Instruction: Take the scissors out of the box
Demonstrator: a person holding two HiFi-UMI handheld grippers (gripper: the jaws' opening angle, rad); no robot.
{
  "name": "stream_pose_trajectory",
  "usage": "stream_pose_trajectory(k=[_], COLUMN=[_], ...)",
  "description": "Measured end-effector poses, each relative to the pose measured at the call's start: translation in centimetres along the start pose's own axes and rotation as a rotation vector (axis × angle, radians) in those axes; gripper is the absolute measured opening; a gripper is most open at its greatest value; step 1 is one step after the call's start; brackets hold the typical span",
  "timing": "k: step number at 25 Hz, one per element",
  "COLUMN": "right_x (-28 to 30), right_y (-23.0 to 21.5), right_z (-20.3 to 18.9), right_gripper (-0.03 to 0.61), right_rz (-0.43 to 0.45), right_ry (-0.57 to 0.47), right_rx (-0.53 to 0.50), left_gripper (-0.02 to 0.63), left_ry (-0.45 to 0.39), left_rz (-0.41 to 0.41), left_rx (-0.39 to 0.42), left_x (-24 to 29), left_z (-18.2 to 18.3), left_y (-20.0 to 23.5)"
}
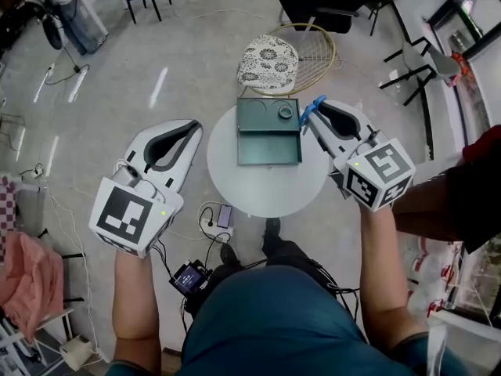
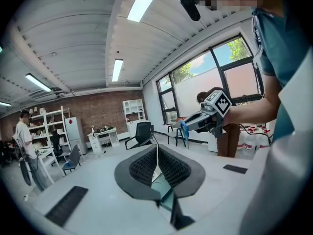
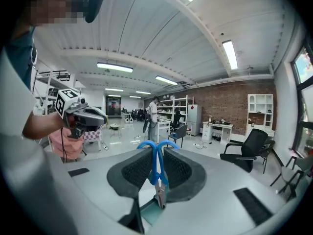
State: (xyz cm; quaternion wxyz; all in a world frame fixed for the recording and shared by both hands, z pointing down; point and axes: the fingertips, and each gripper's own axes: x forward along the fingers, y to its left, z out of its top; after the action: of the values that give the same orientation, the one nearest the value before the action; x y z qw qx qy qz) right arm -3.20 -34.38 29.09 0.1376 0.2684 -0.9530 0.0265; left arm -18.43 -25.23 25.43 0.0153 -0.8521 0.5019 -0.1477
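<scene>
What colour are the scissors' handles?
Blue. The scissors show best in the right gripper view.

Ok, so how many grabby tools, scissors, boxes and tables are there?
Tools: 2 (left tool, right tool)
Scissors: 1, the blue scissors pinched in the right tool
Boxes: 1, the green box
Tables: 1, the round white table
Total: 5

Open office-lab: brick wall point(image 3: 222, 102), desks point(image 3: 218, 127), swivel chairs point(image 3: 249, 148) (strip lights point(image 3: 230, 54) overhead).
</scene>
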Motion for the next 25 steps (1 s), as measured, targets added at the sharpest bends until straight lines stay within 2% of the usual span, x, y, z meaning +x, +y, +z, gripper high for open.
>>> stream_pose_trajectory(k=[6, 9, 16, 25], right_x=[-5.1, -7.2, -10.2, -10.5], right_y=[1.7, 2.5, 3.9, 4.7], right_z=[4.3, 5.5, 5.8, 4.9], right_gripper=[0.089, 0.089, 0.089, 0.089], right_rz=[0.004, 0.005, -0.029, -0.051], right_ry=[-0.153, -0.192, -0.205, -0.195], right_rx=[0.095, 0.109, 0.086, 0.073], left_gripper=[0.025, 0.025, 0.023, 0.023], left_ry=[-0.064, -0.077, -0.09, -0.096], left_rz=[-0.004, -0.006, -0.03, -0.048], left_rx=[0.058, 0.071, 0.089, 0.085], left_x=[-1.6, -2.1, -3.2, -3.6], left_z=[3.7, 4.9, 6.0, 5.1], left_y=[-1.6, -2.5, -4.6, -5.1])
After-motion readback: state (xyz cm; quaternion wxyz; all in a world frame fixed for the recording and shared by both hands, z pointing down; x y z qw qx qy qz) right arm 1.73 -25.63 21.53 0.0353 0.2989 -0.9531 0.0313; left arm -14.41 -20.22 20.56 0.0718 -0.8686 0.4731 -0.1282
